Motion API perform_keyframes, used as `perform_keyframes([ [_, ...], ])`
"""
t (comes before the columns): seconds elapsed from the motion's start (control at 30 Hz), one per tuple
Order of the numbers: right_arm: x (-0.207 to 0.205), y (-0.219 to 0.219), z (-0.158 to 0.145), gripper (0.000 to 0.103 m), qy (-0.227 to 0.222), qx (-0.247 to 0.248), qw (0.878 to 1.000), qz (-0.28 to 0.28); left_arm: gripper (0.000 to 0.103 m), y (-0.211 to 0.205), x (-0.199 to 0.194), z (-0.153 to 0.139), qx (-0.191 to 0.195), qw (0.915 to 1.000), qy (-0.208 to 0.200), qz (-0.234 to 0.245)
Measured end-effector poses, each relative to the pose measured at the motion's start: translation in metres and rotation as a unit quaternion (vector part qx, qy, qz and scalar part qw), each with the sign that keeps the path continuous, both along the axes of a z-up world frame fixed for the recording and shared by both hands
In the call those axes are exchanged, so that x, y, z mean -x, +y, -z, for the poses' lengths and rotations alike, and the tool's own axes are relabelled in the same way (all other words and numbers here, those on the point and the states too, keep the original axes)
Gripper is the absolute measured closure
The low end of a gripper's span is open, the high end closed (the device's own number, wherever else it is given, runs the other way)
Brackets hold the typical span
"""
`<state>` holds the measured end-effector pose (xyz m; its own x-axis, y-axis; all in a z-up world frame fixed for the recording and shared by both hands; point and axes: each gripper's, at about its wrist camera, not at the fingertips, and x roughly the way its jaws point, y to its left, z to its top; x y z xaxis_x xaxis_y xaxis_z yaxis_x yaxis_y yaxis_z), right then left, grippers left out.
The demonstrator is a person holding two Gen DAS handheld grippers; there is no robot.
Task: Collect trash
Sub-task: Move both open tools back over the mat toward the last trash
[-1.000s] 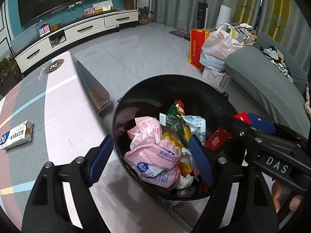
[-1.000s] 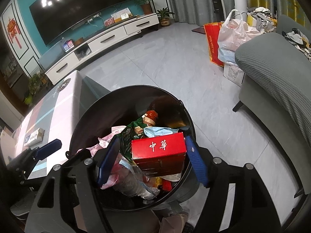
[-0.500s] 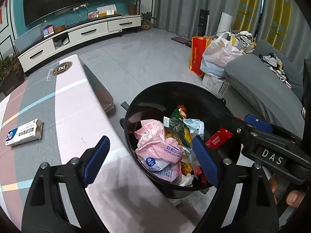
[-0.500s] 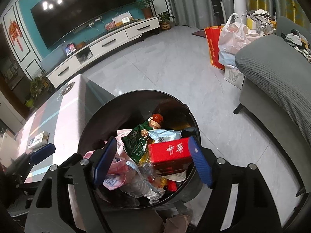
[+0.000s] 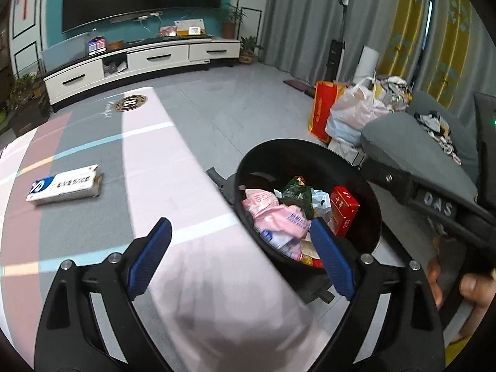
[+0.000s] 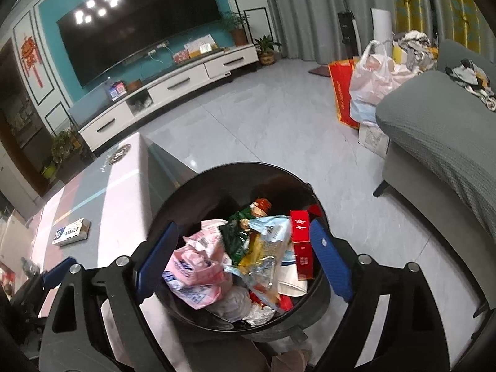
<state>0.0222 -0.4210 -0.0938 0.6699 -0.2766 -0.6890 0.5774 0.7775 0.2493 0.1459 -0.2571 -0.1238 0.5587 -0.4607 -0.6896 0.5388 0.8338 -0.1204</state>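
Observation:
A black round trash bin (image 5: 310, 147) (image 6: 217, 170) stands on the floor beside the table, full of wrappers. A red cigarette box (image 5: 344, 209) (image 6: 300, 241) lies loose in it, next to pink wrappers (image 5: 276, 217) (image 6: 198, 266). My right gripper (image 6: 245, 232) hangs over the bin, its jaws opening, with nothing pressed between its pads. My left gripper (image 5: 240, 232) hovers over the table's edge beside the bin, its jaws also opening and empty. A white and blue box (image 5: 65, 183) (image 6: 71, 232) lies on the table to the left.
The table (image 5: 93, 217) wears a pink, grey and white cloth. A grey sofa (image 6: 434, 142) stands to the right, with shopping bags (image 5: 356, 114) on the floor behind it. A white TV cabinet (image 5: 155, 59) lines the far wall. A person's hand (image 5: 471, 288) holds the right gripper.
The right gripper's jaws widened and the red box dropped out of them into the bin. The left gripper moved away from above the bin to over the table's edge.

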Motion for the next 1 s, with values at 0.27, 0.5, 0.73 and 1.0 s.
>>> perform_keyframes([
  [0.27,-0.024,0.047,-0.009,0.018,-0.008,0.035,0.997,-0.064,0.010,0.058,0.016,0.003,0.010,0.9997,-0.001,-0.024],
  [0.5,-0.055,0.105,-0.007,0.018,0.001,0.069,0.986,-0.155,0.010,0.130,0.012,0.010,0.007,0.9965,0.002,-0.084],
  [0.73,-0.085,0.155,0.002,0.018,0.016,0.082,0.973,-0.217,0.010,0.217,-0.011,0.014,0.007,0.9786,0.011,-0.205],
  [1.0,-0.108,0.207,0.011,0.018,0.023,0.103,0.956,-0.273,0.007,0.295,-0.024,0.015,0.024,0.9519,0.030,-0.304],
])
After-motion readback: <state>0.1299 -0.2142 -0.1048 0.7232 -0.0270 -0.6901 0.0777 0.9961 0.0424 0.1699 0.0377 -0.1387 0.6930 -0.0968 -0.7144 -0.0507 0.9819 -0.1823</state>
